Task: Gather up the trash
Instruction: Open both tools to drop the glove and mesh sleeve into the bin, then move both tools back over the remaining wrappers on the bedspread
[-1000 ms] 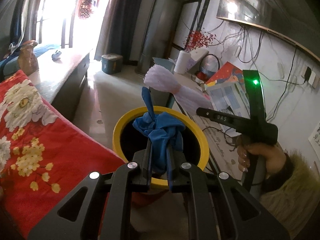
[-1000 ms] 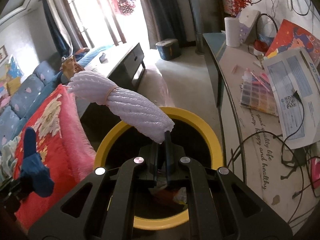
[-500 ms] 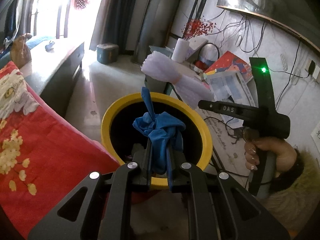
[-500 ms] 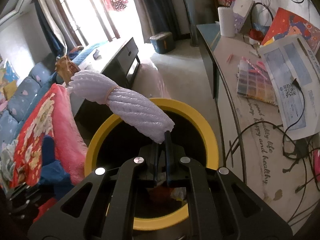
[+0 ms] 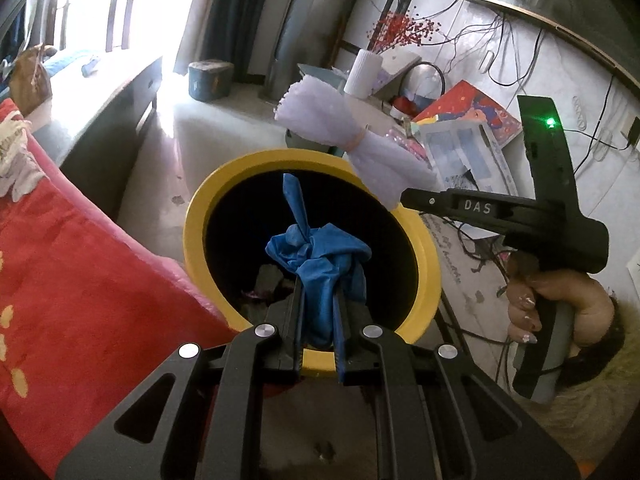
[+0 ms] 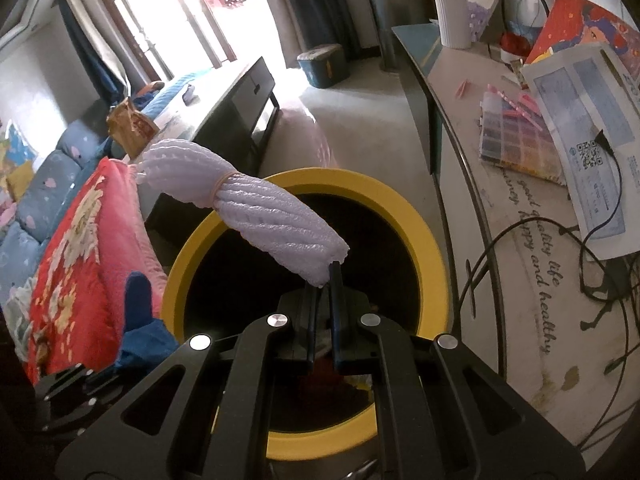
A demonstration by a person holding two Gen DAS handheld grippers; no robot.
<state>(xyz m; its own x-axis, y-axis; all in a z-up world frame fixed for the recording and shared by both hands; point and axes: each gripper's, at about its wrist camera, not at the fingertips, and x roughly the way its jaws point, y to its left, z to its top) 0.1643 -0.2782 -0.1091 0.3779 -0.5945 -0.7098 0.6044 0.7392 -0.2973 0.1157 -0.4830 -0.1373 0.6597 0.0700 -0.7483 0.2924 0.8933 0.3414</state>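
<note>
A round bin with a yellow rim stands on the floor, dark inside, with some scraps at the bottom. My left gripper is shut on a crumpled blue glove held over the bin's opening. My right gripper is shut on one end of a white foam net sleeve tied with a rubber band, which sticks out up and left over the rim. In the left wrist view the right gripper and foam net sleeve hang over the bin's far right rim, held by a hand.
A red flowered blanket lies against the bin's left side. A long cluttered table with papers, cables and a white vase runs along the right. A dark low cabinet and a storage box stand farther back.
Both grippers have sunk toward the bin, whose opening now looks larger. The blue glove now hangs lower over the opening. Both grips are unchanged.
</note>
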